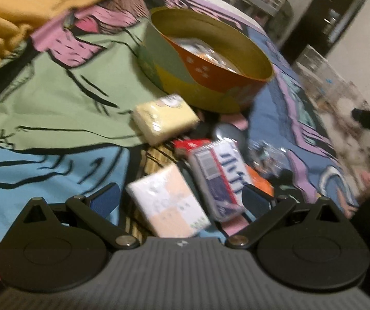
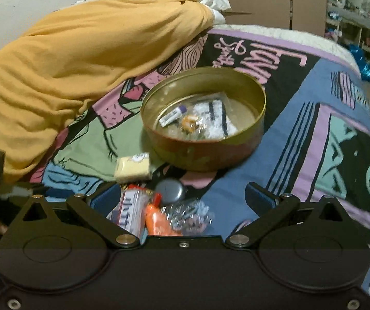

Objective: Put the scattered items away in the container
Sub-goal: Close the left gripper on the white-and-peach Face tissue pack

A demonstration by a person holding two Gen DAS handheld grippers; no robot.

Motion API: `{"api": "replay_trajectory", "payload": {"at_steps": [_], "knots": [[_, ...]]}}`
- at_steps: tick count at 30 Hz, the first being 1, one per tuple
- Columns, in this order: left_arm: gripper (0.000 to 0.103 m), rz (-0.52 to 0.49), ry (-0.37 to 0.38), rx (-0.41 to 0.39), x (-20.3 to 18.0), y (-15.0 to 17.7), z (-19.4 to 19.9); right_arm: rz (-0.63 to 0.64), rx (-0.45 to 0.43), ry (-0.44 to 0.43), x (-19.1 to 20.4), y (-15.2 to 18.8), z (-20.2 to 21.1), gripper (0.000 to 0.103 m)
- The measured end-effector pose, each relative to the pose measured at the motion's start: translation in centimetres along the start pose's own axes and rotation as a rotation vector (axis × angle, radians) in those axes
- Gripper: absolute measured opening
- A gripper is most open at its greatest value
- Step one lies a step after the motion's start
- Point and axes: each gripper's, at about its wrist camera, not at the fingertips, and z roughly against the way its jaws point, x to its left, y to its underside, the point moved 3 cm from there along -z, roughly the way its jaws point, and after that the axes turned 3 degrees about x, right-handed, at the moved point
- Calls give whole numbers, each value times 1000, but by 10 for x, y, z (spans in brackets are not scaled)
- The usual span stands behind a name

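Two grippers over a bed w/ a loud cartoon-print blanket (image 2: 301,139), both w/ jaws wide apart and nothing gripped. Round tin (image 2: 203,118) sits upright on the blanket, no lid, gold inside. It's already got stuff in it: a clear bag (image 2: 210,118) w/ small bits, a white tube w/ purple cap, something orange.

Rest of the clutter is in a pile just in front of the tin. Yellow pack (image 1: 165,116) is nearly touching the tin's wall. Below that, the left gripper (image 1: 182,199) has a pastel pack (image 1: 169,204) and a blue/white pack (image 1: 219,178) lying between its open fingers, not pinched. Red-white box (image 1: 190,146) peeks out behind the blue one.

Right gripper (image 2: 182,199) hangs over the same pile: grey puck (image 2: 170,190), orange tube (image 2: 157,219), crinkly clear bag (image 2: 190,214), all loose on the blanket. Mustard cloth (image 2: 81,72) heaped at the left, well apart from the tin.
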Motion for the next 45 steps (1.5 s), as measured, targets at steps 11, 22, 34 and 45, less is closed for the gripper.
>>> {"api": "replay_trajectory", "payload": {"at_steps": [11, 22, 34, 45], "knots": [[103, -629, 17, 205, -31, -7, -4, -68, 93, -8, -40, 53, -8, 103], [103, -797, -95, 380, -35, 19, -72, -19, 160, 12, -30, 69, -30, 103], [75, -665, -76, 364, -25, 18, -58, -37, 176, -19, -20, 74, -50, 103], [75, -346, -36, 136, -25, 9, 4, -60, 154, -48, -22, 73, -48, 103]]}}
